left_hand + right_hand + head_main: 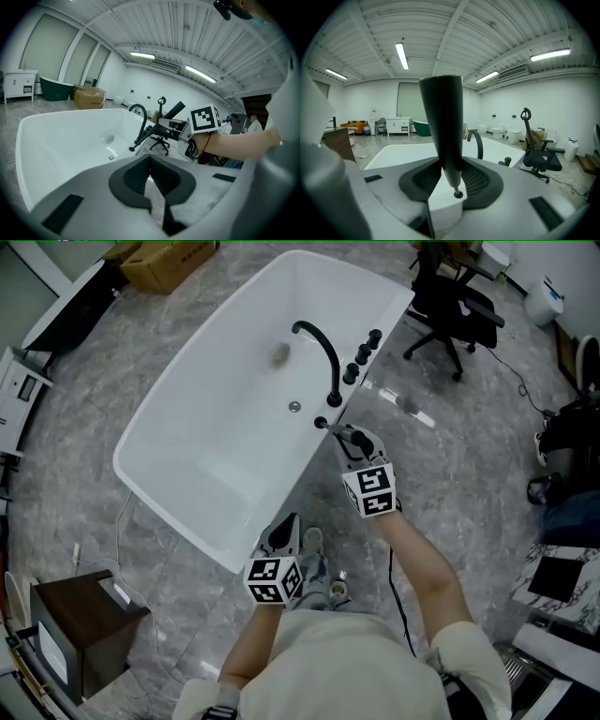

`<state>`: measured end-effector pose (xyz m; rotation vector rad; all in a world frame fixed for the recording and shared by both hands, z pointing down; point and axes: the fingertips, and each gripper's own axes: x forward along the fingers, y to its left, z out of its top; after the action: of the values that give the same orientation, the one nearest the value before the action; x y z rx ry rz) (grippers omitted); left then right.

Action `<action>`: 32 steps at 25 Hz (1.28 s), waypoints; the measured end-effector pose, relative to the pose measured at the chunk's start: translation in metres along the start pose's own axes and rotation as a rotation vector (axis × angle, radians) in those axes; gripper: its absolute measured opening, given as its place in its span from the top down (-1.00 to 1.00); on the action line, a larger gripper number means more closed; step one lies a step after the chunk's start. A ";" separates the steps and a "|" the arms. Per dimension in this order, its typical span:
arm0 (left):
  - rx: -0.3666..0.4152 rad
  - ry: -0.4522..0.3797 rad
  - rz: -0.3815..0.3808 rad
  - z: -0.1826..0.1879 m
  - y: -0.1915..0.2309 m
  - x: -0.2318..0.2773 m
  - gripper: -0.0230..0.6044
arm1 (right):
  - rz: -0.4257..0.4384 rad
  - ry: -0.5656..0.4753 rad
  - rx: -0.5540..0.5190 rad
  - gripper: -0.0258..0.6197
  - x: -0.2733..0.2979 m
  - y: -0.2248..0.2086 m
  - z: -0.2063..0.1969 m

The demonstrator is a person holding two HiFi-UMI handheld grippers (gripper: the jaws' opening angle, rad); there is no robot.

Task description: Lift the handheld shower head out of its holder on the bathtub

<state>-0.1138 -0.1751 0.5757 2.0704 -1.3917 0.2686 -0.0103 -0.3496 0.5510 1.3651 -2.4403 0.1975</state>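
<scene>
The right tool (451, 169) is clamped on the shower head (440, 122), its pads pressing either side of the black tapered handle. The wide end stands up and away from the tool. The narrow end hangs below the pads and ends in a small round fitting. In the head view the right tool (345, 435) is over the near rim of the tub (202, 460), just right of the spout (319, 343). The shower head (330, 427) slants from it down towards the rim. From the left gripper view the shower head (156, 128) is tilted, thin end lowest. That end looks just clear of the rim, though the holder itself is hard to pick out.

The left tool (150, 161) has its pads drawn together with nothing between them. In the head view the left tool (284, 526) is held low by the tub's near corner, well apart from the right one.

Three black knobs (361, 357) sit on the rim beyond the spout. A chair (450, 310) stands on the grey floor (469, 427) past the tub, and a box (169, 263) lies at its far end. A dark cabinet (84, 624) is at lower left.
</scene>
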 end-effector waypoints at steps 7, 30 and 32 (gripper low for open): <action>0.020 -0.026 -0.003 -0.006 -0.028 -0.020 0.86 | 0.005 -0.076 0.004 0.47 -0.054 0.007 0.026; 0.060 -0.083 0.022 -0.044 -0.080 -0.108 0.86 | -0.017 -0.259 0.010 0.47 -0.222 0.052 0.060; 0.065 -0.090 0.025 -0.045 -0.084 -0.115 0.86 | -0.024 -0.271 0.018 0.47 -0.237 0.055 0.059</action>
<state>-0.0800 -0.0398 0.5233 2.1429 -1.4809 0.2360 0.0442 -0.1475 0.4136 1.5150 -2.6423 0.0291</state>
